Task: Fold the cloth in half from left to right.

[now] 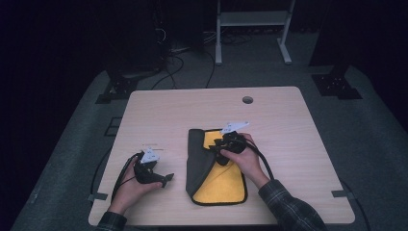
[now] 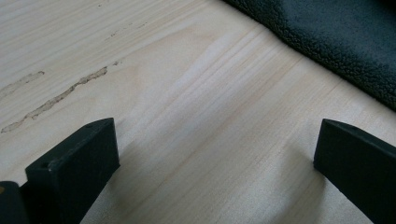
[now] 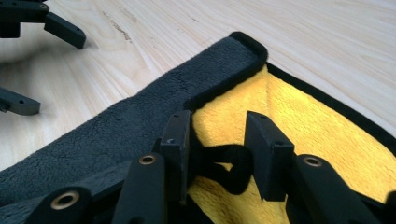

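Your cloth (image 1: 219,180) lies on the wooden table (image 1: 288,120), near the front edge and a bit right of the middle. It is soft and fuzzy. One side is bright yellow and the other side is dark grey, with a black sewn border all round. Its left part is folded over, so a grey flap (image 1: 196,154) covers the yellow there. The cloth is longer than it is wide, and its long way runs from the front edge toward the back edge. I can see no words or labels on it.

Your right gripper (image 1: 217,150) sits over the back part of the cloth, where the grey flap meets the yellow. In the right gripper view its black jaws stand partly apart. A bit of the black border (image 3: 231,170) loops between them and touches the left jaw. It does not reach the right jaw, so nothing is pinched.

Your left gripper (image 1: 163,180) rests low on the table, left of the cloth, near the front left corner. Its jaws are wide apart with only bare wood between them. The wood is pale, with fine stripes and a few rough scratches (image 2: 60,95). The grey edge of the cloth lies just ahead of this gripper.

A small round hole (image 1: 247,100) sits near the back edge of the table.
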Motion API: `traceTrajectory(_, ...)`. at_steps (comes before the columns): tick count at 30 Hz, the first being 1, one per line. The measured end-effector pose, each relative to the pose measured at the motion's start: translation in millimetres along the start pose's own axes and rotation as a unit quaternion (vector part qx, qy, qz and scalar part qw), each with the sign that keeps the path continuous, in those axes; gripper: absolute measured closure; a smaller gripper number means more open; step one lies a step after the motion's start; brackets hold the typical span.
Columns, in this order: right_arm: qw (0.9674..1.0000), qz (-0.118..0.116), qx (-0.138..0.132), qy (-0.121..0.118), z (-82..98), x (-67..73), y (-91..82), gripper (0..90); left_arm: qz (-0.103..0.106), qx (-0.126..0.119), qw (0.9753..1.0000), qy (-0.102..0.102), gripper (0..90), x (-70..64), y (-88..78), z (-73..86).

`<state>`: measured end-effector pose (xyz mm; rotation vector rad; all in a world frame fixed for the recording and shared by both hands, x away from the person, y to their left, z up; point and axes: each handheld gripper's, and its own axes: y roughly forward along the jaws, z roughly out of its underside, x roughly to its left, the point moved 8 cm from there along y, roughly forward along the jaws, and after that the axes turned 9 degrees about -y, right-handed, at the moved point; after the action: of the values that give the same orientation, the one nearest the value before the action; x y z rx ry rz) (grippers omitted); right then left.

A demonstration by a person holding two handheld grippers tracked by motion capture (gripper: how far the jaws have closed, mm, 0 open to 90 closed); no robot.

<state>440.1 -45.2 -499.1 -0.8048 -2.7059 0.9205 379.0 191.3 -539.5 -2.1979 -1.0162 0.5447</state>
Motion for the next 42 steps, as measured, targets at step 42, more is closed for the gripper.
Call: traceTrajectory(42, 0.9988, 0.038, -0.021, 0.025, -24.9, -70.1, -38.3, 84.2, 0.000, -0.002, 1.0000, 0.000, 0.0, -0.1, 0.3, -0.1)
